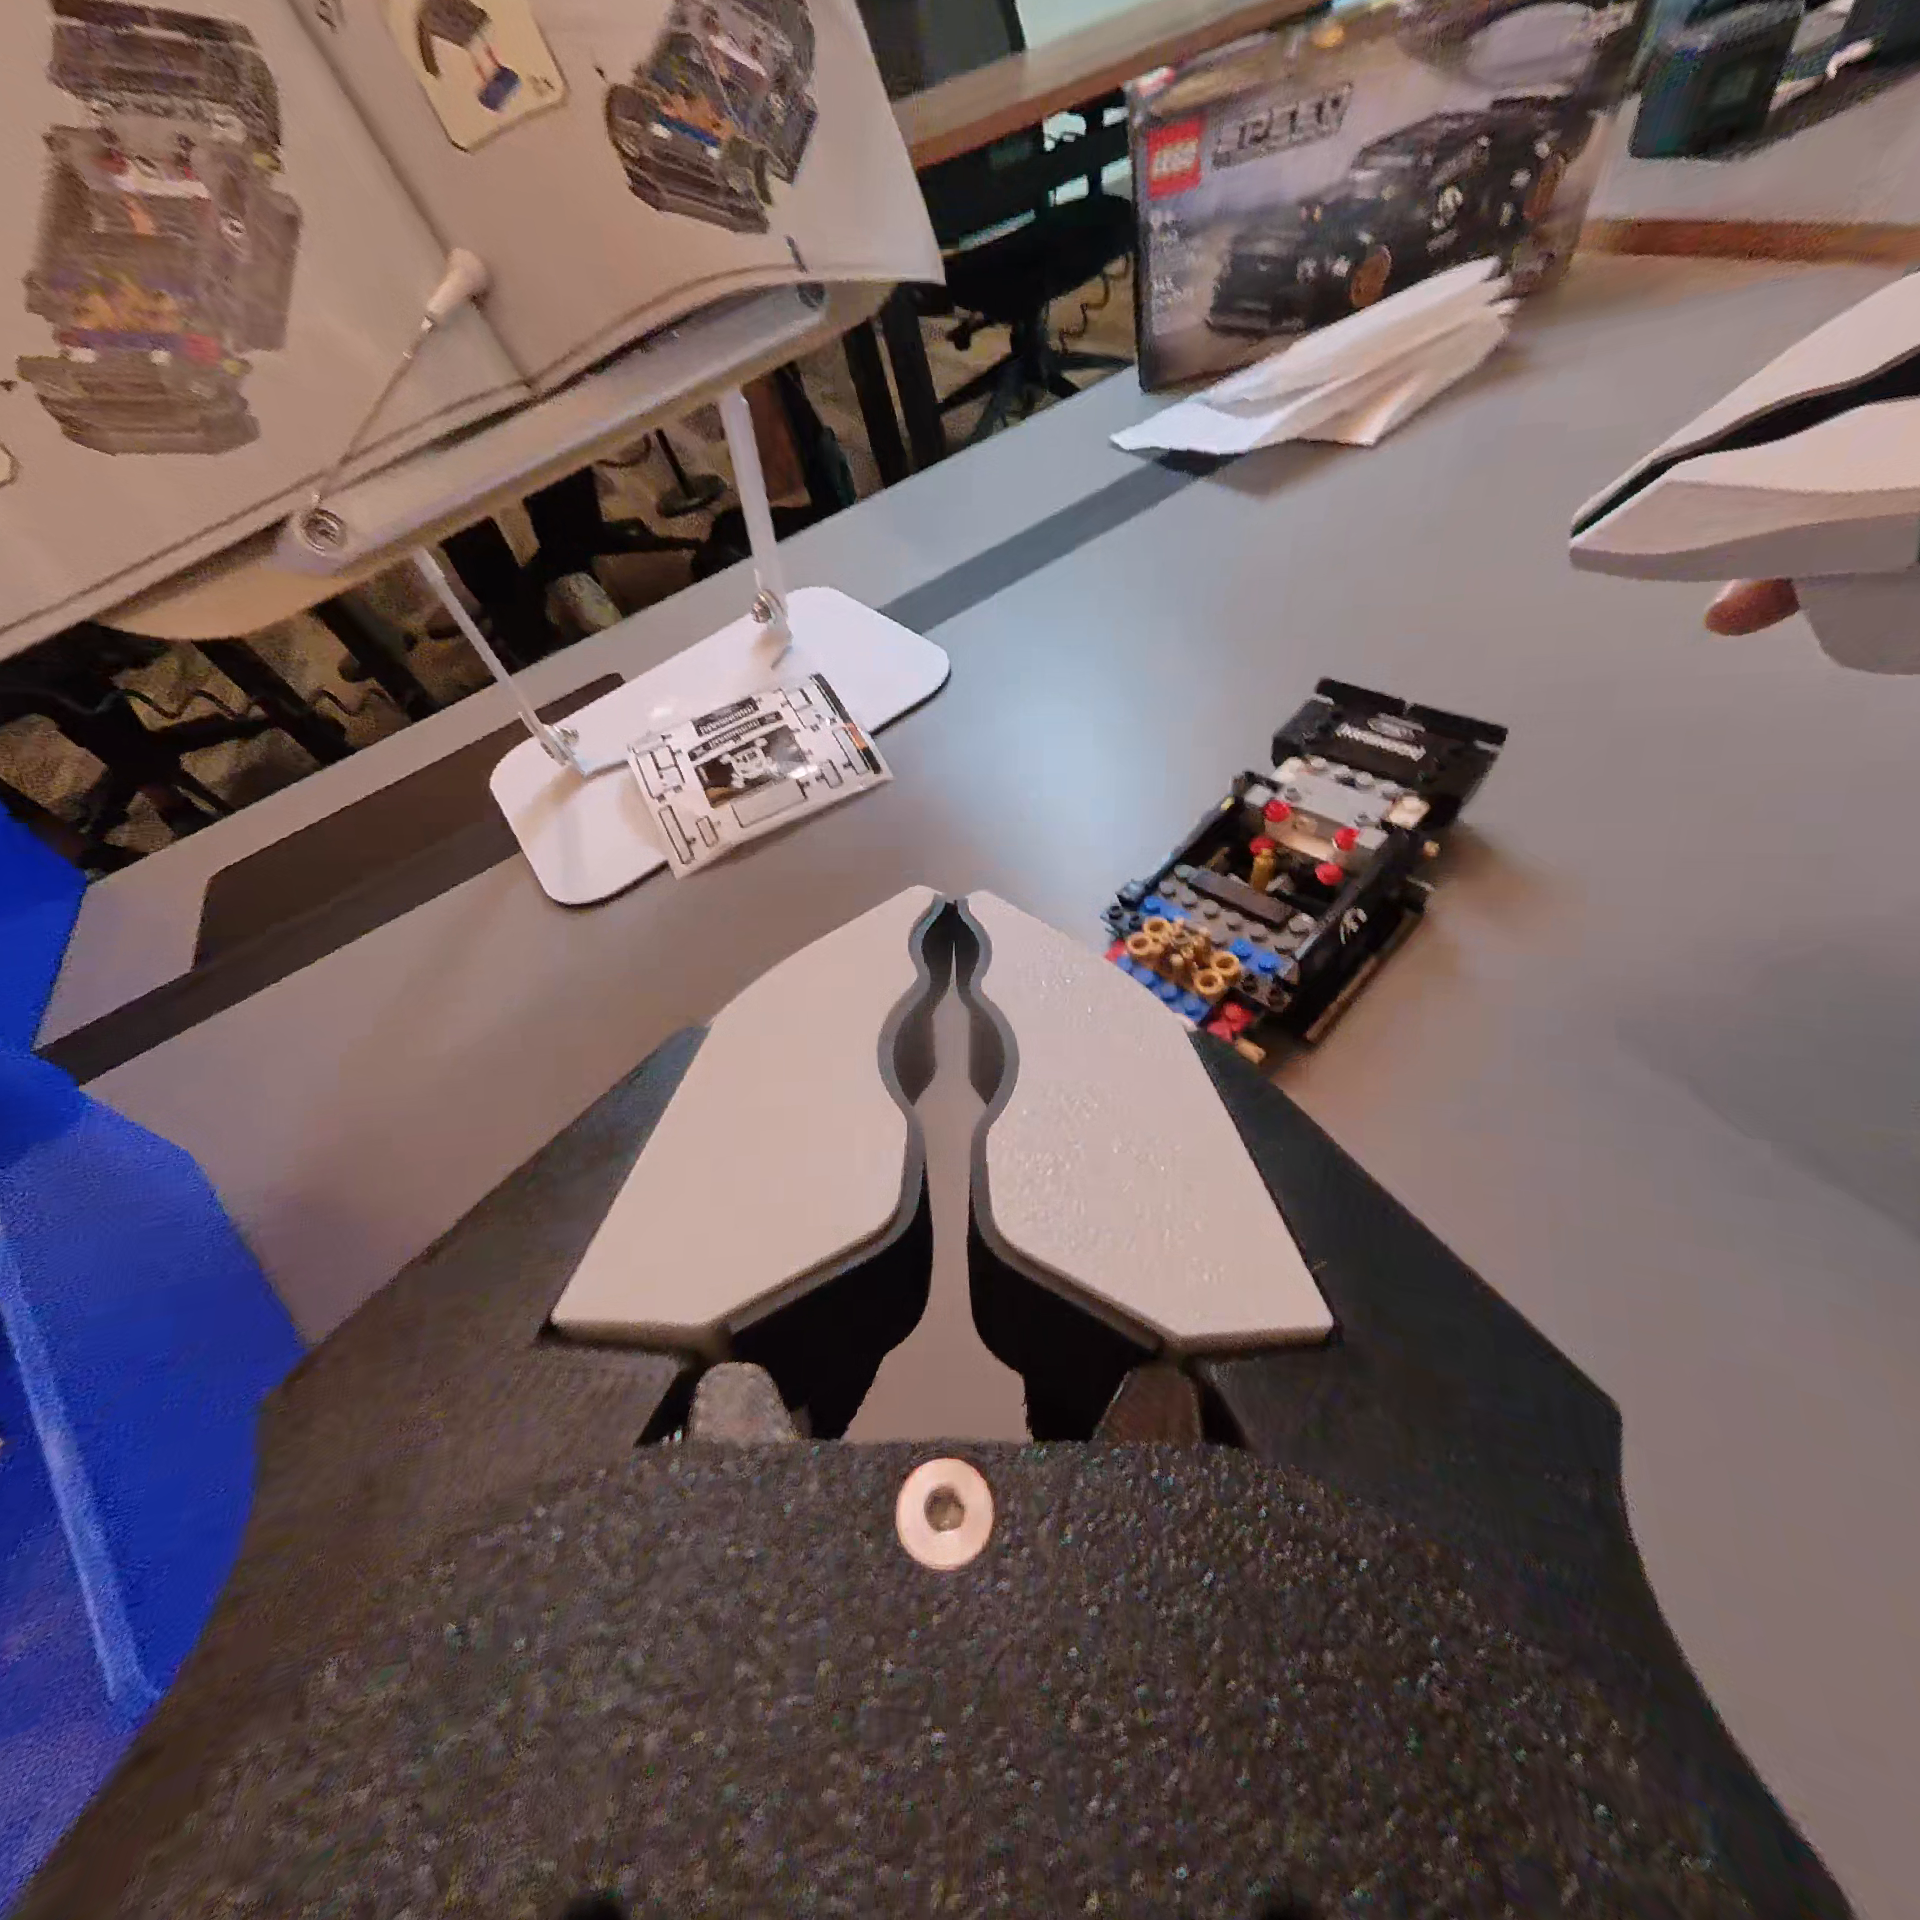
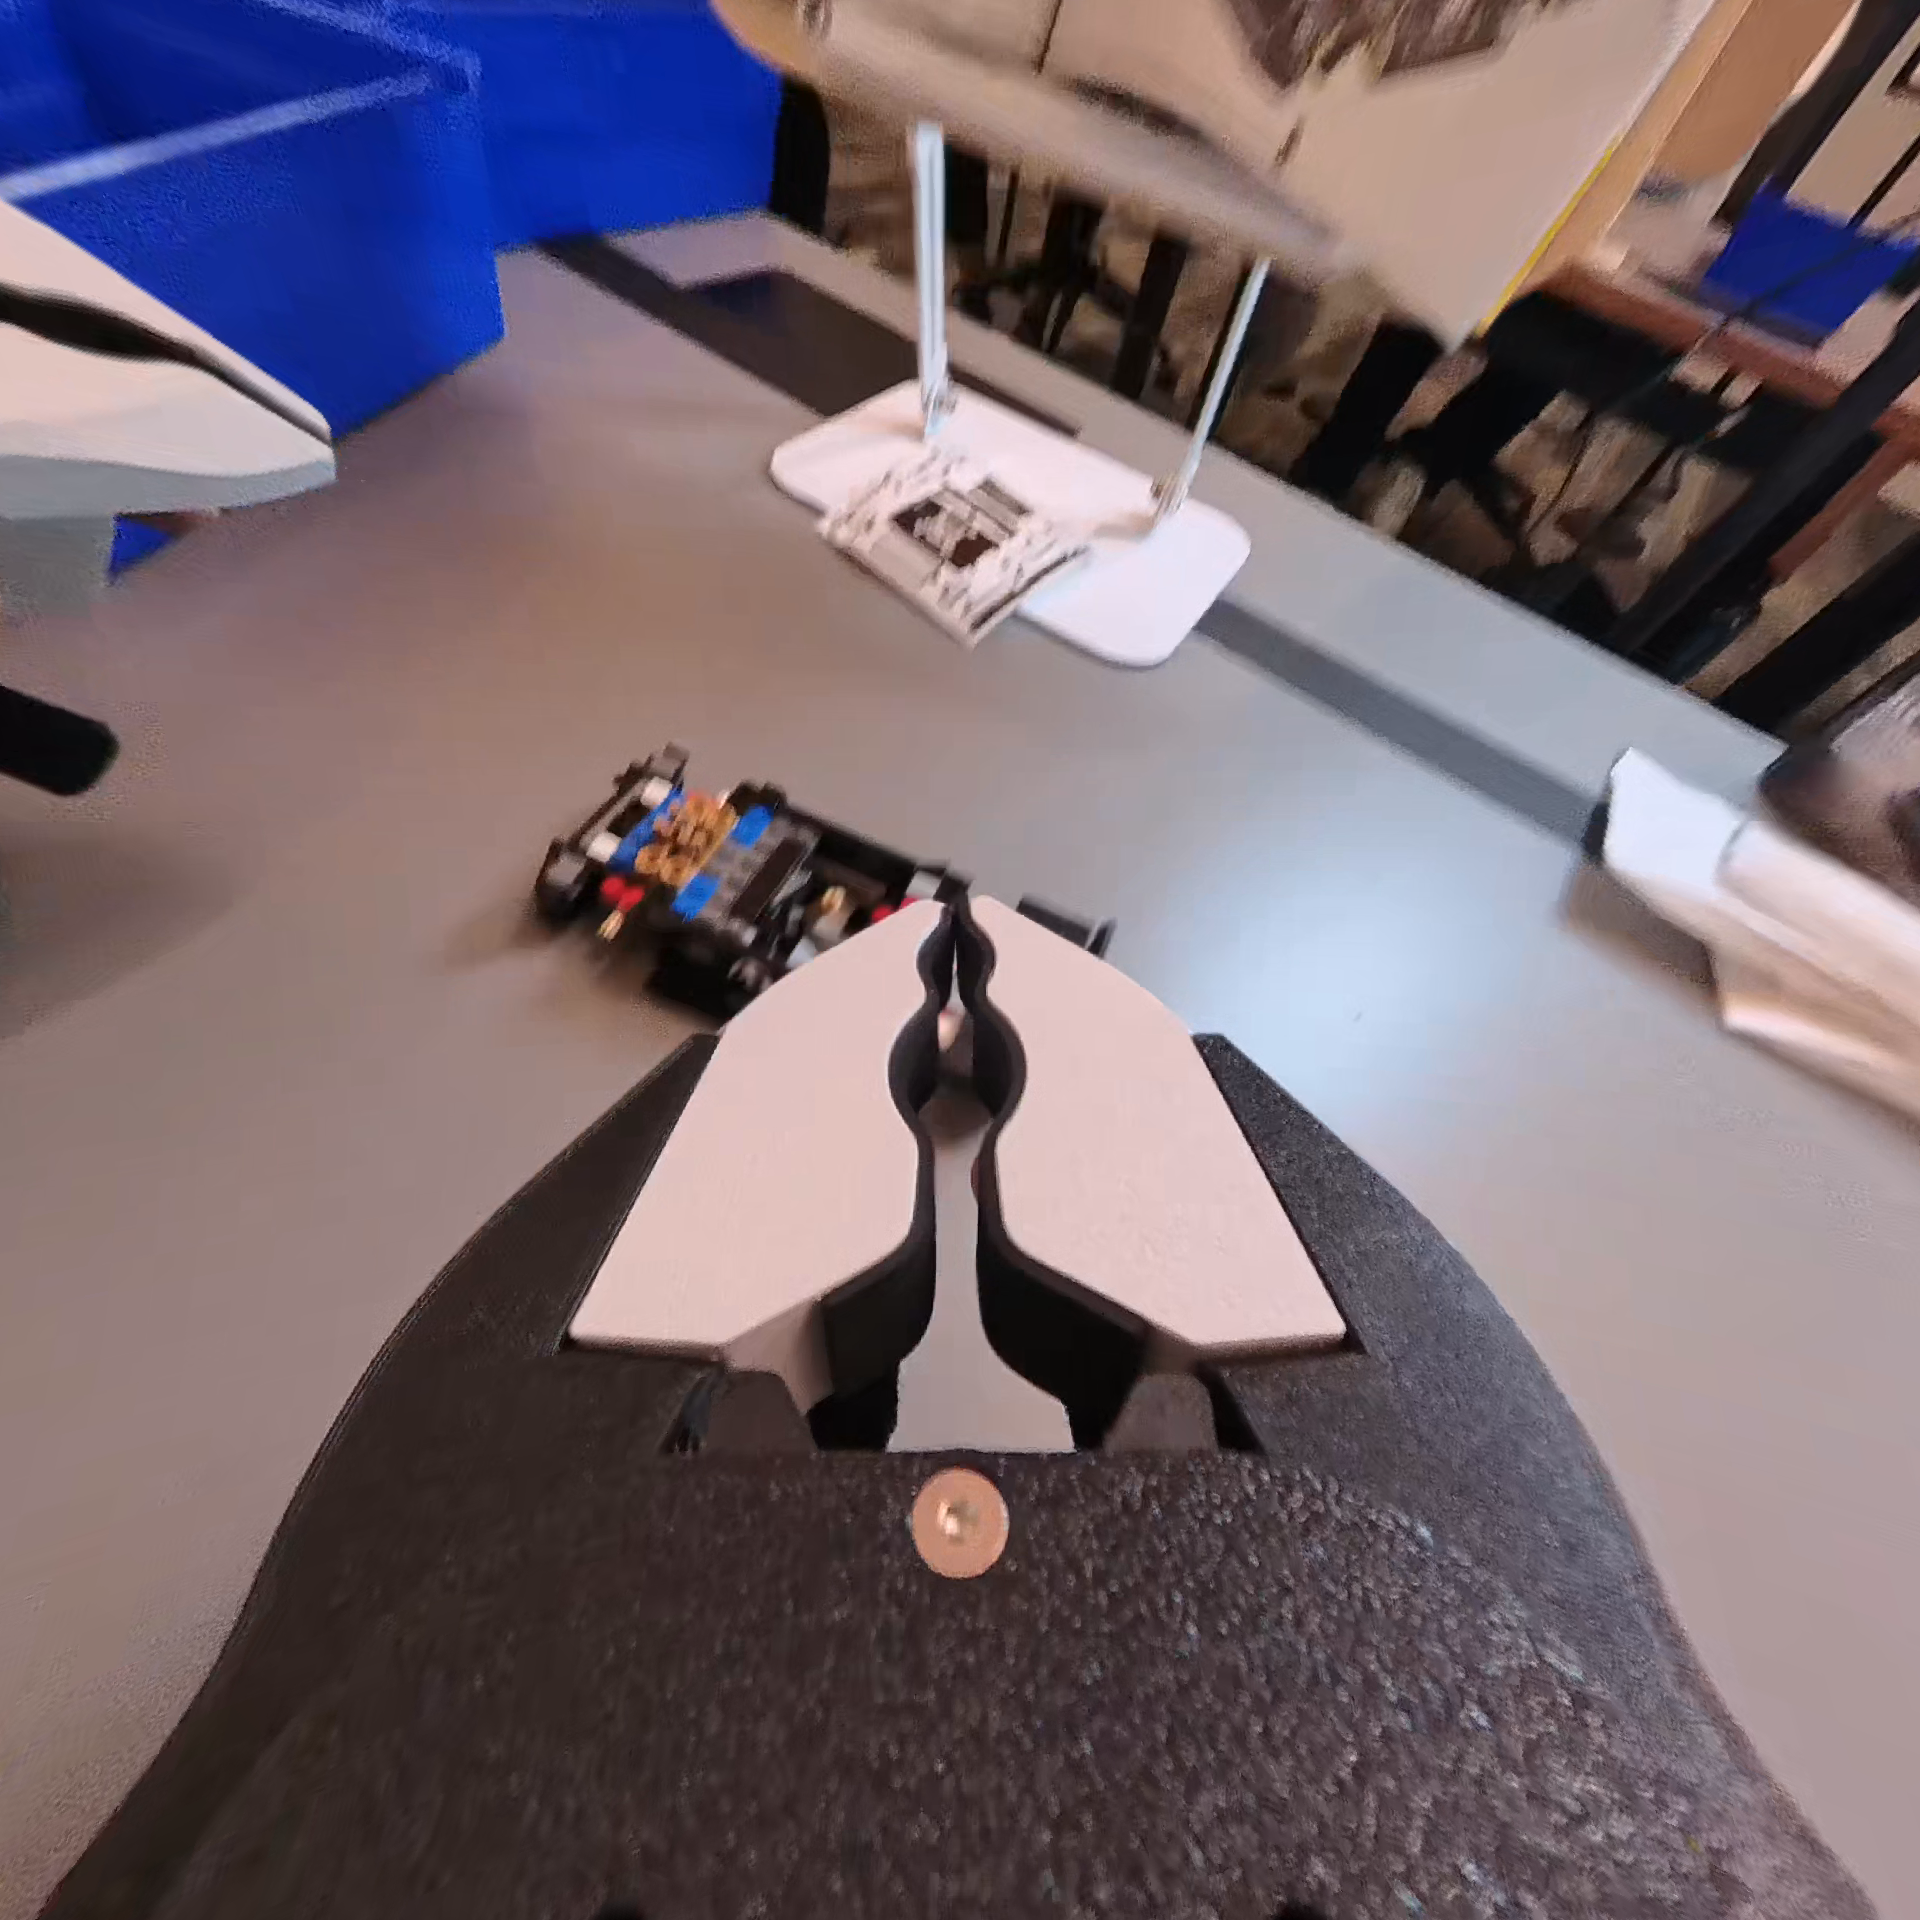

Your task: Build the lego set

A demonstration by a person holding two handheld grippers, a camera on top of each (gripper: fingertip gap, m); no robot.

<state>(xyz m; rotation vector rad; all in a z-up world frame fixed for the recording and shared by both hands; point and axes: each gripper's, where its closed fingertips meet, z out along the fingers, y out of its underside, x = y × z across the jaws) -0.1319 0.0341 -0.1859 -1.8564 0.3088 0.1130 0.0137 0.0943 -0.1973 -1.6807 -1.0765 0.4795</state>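
My left gripper (image 1: 954,909) hangs above the grey tabletop (image 1: 1558,1195) with its fingers pressed together at the tips and nothing between them. Just ahead of it and to its right sits the half-built car (image 1: 1314,857), flat on the tabletop: a black body with grey studs, red knobs in the middle and a gold and blue cluster at the end nearer me. My right gripper (image 2: 956,914) is also drawn together and empty as far as I can see; its tips lie over one end of the car in its own view, and I cannot tell whether they touch it. That view is blurred. From the left camera the right gripper shows at the far right edge, raised well above the car, with a fingertip of the holding hand (image 1: 1751,606) under it. Beyond the car stands a white stand (image 1: 748,727) holding the open manual (image 1: 312,260), and a sticker sheet (image 1: 756,769) rests on its base plate. Farther back the set's box (image 1: 1371,197) stands upright with white paper bags (image 1: 1340,374) lying in front of it. A blue bin (image 1: 94,1299) is at my left.
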